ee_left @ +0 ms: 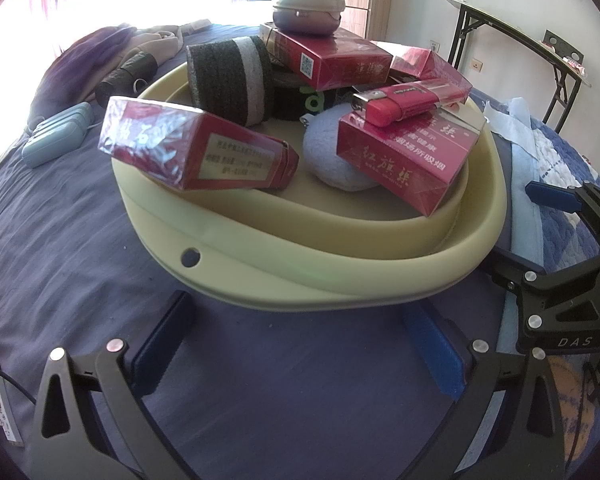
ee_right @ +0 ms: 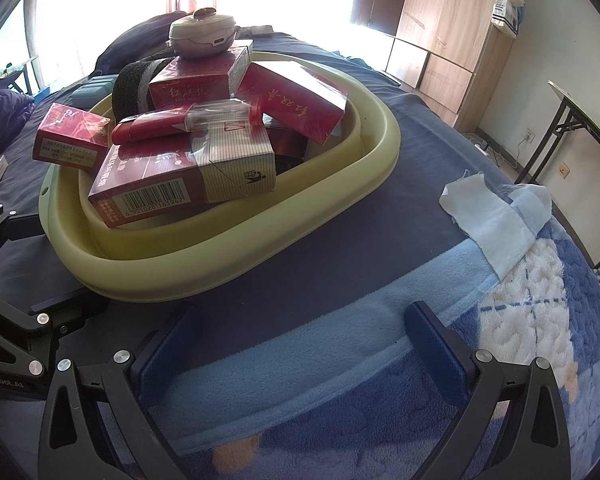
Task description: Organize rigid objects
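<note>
1. Resting on the dark blue bed sheet (ee_left: 60,220), a pale green basin (ee_left: 300,272) filled the middle of the left wrist view, piled with goods.
2. Both tongs gaped wide and held nothing: the left tongs (ee_left: 300,344) sat at 6 o'clock of that view, just short of the basin's near rim, and the right tongs (ee_right: 300,344) hovered over a light blue blanket (ee_right: 340,340) beside the basin.
3. A red cigarette pack (ee_left: 192,152) leaned on the rim at 9 o'clock, overhanging it.
4. A second red cigarette pack (ee_left: 404,160) lay tilted at 3 o'clock, with a red lighter (ee_left: 404,102) lying across its top.
5. Between those two packs sat a pale blue rounded pad (ee_left: 332,156), touching the second pack.
6. A dark grey-banded fabric roll (ee_left: 232,80) stood at 11 o'clock inside the basin.
7. At 12 o'clock a long red carton (ee_left: 332,60) topped the heap, and a small round grey case (ee_left: 308,8) sat on it.
8. Outside the basin, at 9 o'clock, a pale blue-grey case (ee_left: 56,136) lay on the sheet.
9. In the right wrist view a white cloth scrap (ee_right: 488,216) lay on the blanket at 3 o'clock, well apart from the basin.
</note>
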